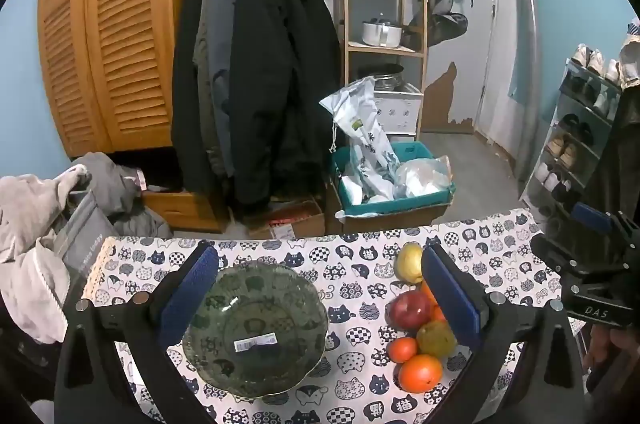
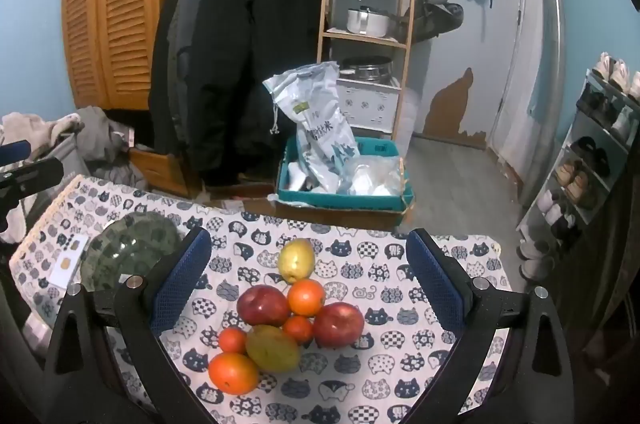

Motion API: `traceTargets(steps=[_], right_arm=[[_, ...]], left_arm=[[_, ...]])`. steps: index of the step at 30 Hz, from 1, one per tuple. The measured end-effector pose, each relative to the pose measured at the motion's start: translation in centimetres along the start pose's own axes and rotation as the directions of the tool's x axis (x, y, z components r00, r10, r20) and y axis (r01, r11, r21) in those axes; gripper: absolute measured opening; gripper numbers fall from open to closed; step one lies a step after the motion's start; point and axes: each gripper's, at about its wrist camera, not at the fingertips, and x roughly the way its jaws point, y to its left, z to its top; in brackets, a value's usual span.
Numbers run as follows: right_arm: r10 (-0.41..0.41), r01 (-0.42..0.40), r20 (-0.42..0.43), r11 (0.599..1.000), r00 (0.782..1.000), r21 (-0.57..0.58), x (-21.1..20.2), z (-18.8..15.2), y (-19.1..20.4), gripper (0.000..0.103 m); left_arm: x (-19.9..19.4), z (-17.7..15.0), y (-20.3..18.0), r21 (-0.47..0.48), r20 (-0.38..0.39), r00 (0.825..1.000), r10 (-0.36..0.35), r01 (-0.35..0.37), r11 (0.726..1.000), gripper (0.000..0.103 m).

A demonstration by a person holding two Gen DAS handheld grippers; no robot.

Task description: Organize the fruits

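A green glass bowl with a barcode sticker sits empty on the cat-print tablecloth. My left gripper is open above it, fingers either side. To the bowl's right lies a fruit cluster. In the right wrist view it shows two red apples, a yellow pear, a greenish pear and several oranges. My right gripper is open and empty over the cluster. The bowl sits left of it.
A small table holds everything; its far edge is close behind the fruit. White cards lie left of the bowl. Beyond are a teal crate with bags, hanging coats, a wooden shelf and a shoe rack.
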Motion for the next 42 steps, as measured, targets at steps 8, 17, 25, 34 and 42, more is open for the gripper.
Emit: traceTargets(steps=[8,17,25,34,42], right_arm=[[-0.002,0.002,0.008,1.000,1.000,0.007,0.01,-0.05,-0.06,0.096],[-0.007,0.007,-0.001,1.000,1.000,-0.007,0.11,-0.08,0.05,0.096],[-0.008,0.008,0.000,1.000,1.000,-0.007,0.00,-0.05,-0.15,0.096],[-0.009,0.009,-0.001,1.000,1.000,-0.009,0.07,-0.07,0.05,0.096],[-0.009,0.009,0.001,1.000,1.000,-0.009,-0.05,0.00,-0.41,0.096]], left_arm=[[-0.09,0.00,0.07,-0.005,0.007,1.000,-0.001,0.001,1.000,0.102],[-0.15,0.04,0.69,-0.010,0.015,1.000,0.001,-0.001,1.000,0.102],[-0.40,-0.09,0.69,-0.013,0.033,0.999,-0.005,0.005,1.000,0.102],[-0.47,0.02,0.73,-0.012,0.033,0.999,-0.007,0.007,1.000,0.102],[-0.51,-0.04,0.71,-0.012,0.034,0.999,-0.007,0.007,1.000,0.102]])
